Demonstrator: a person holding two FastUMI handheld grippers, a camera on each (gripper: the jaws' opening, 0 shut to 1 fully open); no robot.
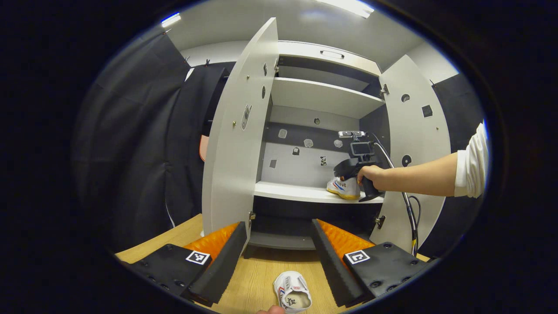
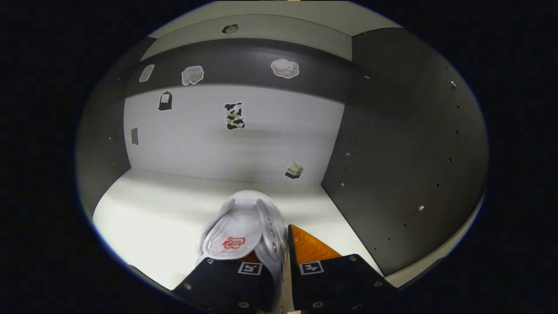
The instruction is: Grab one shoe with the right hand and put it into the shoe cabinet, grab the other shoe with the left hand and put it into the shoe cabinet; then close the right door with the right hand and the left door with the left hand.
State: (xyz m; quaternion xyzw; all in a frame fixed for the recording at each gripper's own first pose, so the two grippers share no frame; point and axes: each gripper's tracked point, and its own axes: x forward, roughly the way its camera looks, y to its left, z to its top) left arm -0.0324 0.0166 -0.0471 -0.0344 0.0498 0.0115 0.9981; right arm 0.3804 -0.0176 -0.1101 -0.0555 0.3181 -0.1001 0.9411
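A pale wooden surface (image 1: 257, 279) runs up to a tall white shoe cabinet (image 1: 322, 98) with dark inner side walls, standing against black cloth; its left door (image 1: 237, 131) and right door (image 1: 416, 144) both hang wide open. In the left gripper view, the left tongs (image 1: 279, 255) are spread well apart above the surface, and a small white child's shoe with red and blue trim (image 1: 293, 296) lies on the wood between and just below them, untouched. Farther off, a person's hand (image 1: 372, 174) with a white sleeve holds the right tongs (image 1: 348, 168) at the cabinet's middle white shelf (image 1: 292, 192), where the other white shoe (image 1: 344, 187) rests near the right side. In the right gripper view, the right tongs (image 2: 281, 266) are clamped on that shoe's side wall, toe pointing toward the stickered back panel (image 2: 231, 135).
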